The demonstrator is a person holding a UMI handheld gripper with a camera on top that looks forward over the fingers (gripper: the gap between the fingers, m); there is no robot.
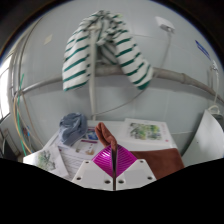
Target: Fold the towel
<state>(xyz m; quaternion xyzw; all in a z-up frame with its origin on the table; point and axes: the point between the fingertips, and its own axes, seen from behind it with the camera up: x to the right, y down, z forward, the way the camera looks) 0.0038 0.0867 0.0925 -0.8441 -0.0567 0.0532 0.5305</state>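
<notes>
A green-and-white striped towel (103, 48) hangs draped over the top of a thin white upright pole (93, 95), well beyond and above my fingers. Its folds fall to both sides of the pole. My gripper (109, 149) is shut, and the magenta pads (100, 162) meet at the tips with no towel between them. A narrow brown-orange thing (103, 133) stands just ahead of the tips; I cannot tell what it is or whether the tips touch it.
A crumpled grey-blue cloth (70, 128) lies beyond the fingers to the left. Printed sheets (148, 130) lie to the right on a brown table (172, 160). A white object (211, 135) stands at the far right. A pale wall is behind.
</notes>
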